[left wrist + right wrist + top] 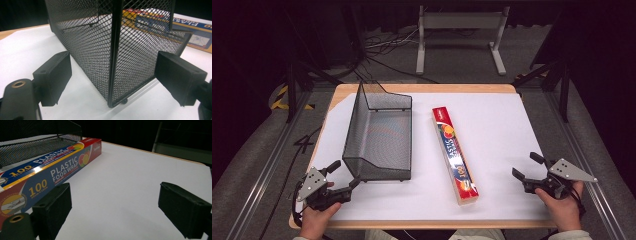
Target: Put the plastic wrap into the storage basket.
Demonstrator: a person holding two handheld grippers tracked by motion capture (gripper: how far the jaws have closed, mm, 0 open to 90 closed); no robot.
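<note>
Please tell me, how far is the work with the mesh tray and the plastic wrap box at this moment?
Nothing looks done yet: the plastic wrap box lies on the white table cover, beside the mesh tray, which is empty. In hand: the left gripper is open at the tray's near corner, and the right gripper is open near the box, holding nothing. Gripping and moving the box probably remains.

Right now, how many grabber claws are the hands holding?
2. The left gripper is at the table's near left edge, open at the wire basket's front corner. The right gripper is near right, open, beside the plastic wrap box.
</note>
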